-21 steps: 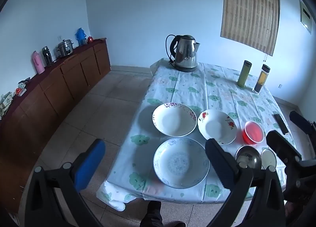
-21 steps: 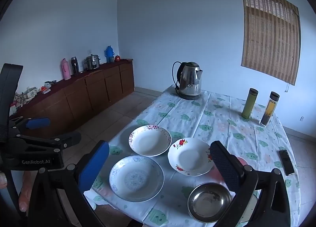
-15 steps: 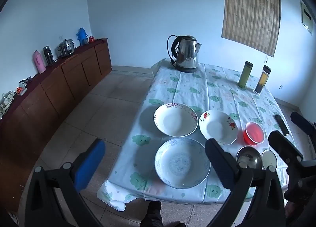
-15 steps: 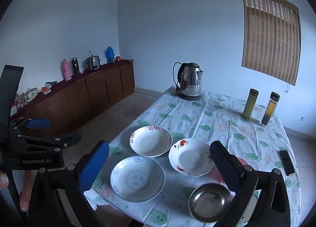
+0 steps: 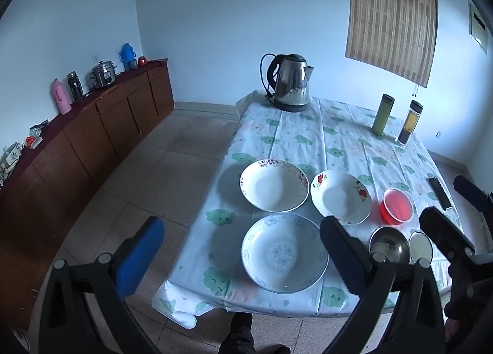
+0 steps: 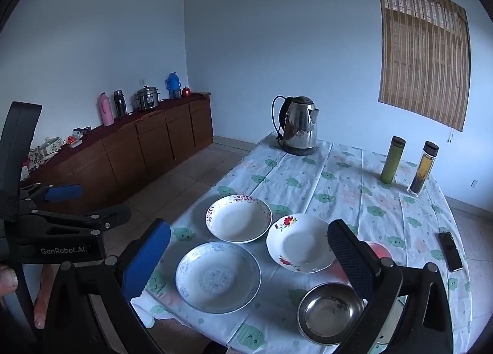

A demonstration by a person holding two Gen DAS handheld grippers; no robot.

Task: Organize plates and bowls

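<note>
I am holding both claws above the near end of the surface [image 5: 345, 138], angled down at the dishes. My left claw [image 5: 237, 258] is standing wide open with nothing between its fingers; through the gap I am seeing the blue plate [image 5: 285, 253] lying at the near edge. My right claw [image 6: 249, 255] is also spread fully and gripping nothing. Behind the blue plate, the purple-rimmed plate [image 6: 238, 218] is sitting toward the left and the red-flower plate [image 6: 300, 243] just beside it to the right; the three are lying close together, none stacked. The steel bowl [image 6: 331, 312] is resting at the near edge, right of the blue plate, with the red cup [image 5: 397, 206] just behind it, partly hidden in the right view by my black finger. A small white dish [image 5: 420, 246] is sitting beside the steel bowl. At the far end a kettle [image 6: 300, 125] and two bottles [image 6: 393, 159] are standing upright.
</note>
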